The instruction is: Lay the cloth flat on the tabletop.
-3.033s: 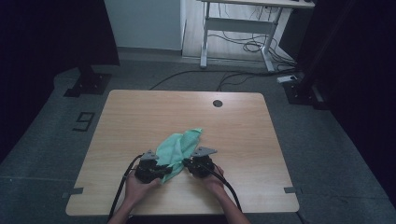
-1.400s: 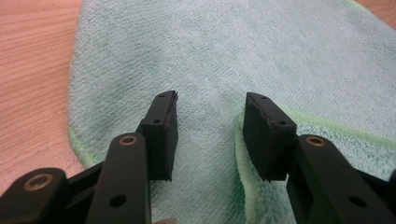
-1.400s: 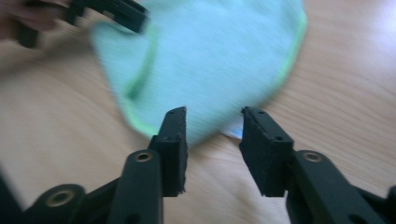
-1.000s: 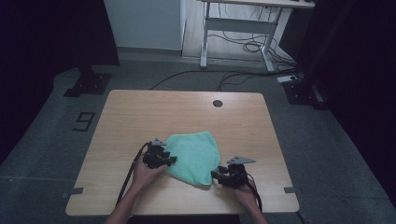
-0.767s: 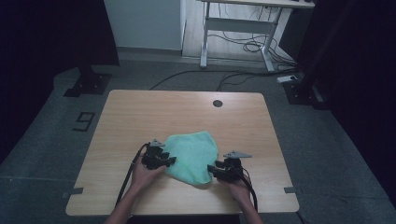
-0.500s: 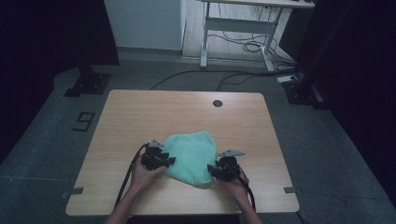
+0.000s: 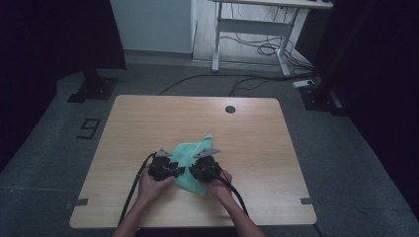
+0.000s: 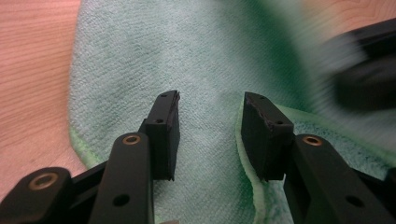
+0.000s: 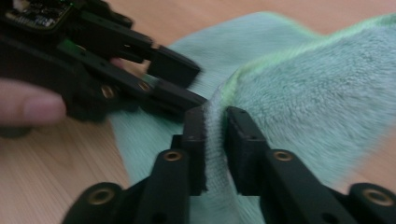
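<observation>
1. Two black hand-held grippers meet at the near middle of the light wooden table (image 7: 257,128), over a soft mint-green terry cloth (image 7: 190,150).
2. The left gripper (image 8: 210,100) hovers with its jaws spread apart above the flat cloth (image 8: 140,56), nothing between them.
3. The right gripper (image 9: 215,114) pinches a raised fold of the cloth (image 9: 317,88) between its jaws, just beside the left gripper (image 9: 175,79).
</observation>
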Available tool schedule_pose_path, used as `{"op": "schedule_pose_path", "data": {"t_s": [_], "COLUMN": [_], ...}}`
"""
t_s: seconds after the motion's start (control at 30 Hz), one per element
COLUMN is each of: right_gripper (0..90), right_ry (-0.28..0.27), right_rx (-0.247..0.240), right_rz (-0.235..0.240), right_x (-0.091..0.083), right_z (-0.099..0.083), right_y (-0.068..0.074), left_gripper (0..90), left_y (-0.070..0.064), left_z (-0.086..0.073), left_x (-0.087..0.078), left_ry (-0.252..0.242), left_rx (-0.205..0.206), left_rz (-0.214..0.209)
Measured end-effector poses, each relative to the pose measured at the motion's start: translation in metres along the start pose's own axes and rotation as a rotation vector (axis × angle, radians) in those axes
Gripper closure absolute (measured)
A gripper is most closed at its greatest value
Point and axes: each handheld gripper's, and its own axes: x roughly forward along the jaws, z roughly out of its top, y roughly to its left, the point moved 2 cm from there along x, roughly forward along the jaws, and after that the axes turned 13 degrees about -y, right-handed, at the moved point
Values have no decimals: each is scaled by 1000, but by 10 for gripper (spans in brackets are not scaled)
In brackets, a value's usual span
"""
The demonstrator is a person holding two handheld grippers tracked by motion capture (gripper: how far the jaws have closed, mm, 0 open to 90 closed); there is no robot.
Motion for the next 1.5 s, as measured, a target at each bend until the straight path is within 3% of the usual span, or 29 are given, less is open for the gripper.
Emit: {"op": "schedule_pose_path", "data": {"t_s": [0.1, 0.13, 0.2, 0.23, 0.3, 0.4, 0.5, 0.7, 0.9, 1.03, 1.1, 1.2, 1.33, 1.5], "right_gripper": [661, 613, 604, 598, 600, 602, 572, 557, 559, 678, 760, 864, 871, 872], "right_ry": [23, 20, 6, -37, -56, -56, -58, -60, -41, -42, -50, -61, -92, -140], "right_rx": [33, 45, 52, 38, 27, 29, 16, -58, -111, -142, -146, -134, -116, -97], "right_rz": [78, 85, 88, 65, 43, 53, 83, 120, 97, 89, 108, 98, 75, 24], "right_x": [21, 21, 17, 0, -14, -31, -41, -49, -34, -19, -16, -16, -33, -73], "right_z": [0, -1, -1, 0, -1, -8, -16, -32, -35, -36, -37, -37, -36, -47], "right_y": [5, 4, 3, -1, -6, -12, -9, 7, 13, 10, 9, 7, 0, -14], "left_gripper": [590, 579, 581, 583, 584, 583, 584, 587, 587, 587, 587, 587, 586, 586], "left_y": [2, 4, 5, 6, 6, 5, 5, 5, 4, 4, 4, 4, 4, 4], "left_z": [0, -1, -2, -3, -3, -4, -4, -3, -3, -3, -3, -3, -3, -3], "left_x": [-2, -5, -6, -7, -7, -7, -7, -6, -6, -6, -6, -6, -6, -6], "left_ry": [4, 4, 1, -8, -10, -14, -12, -7, -5, -5, -5, -7, -6, -7], "left_rx": [-3, -13, -20, -25, -25, -18, -22, -18, -18, -18, -16, -17, -18, -18], "left_rz": [4, -7, -10, -14, -11, -4, -4, -2, 1, 3, 3, 1, 2, 5]}}
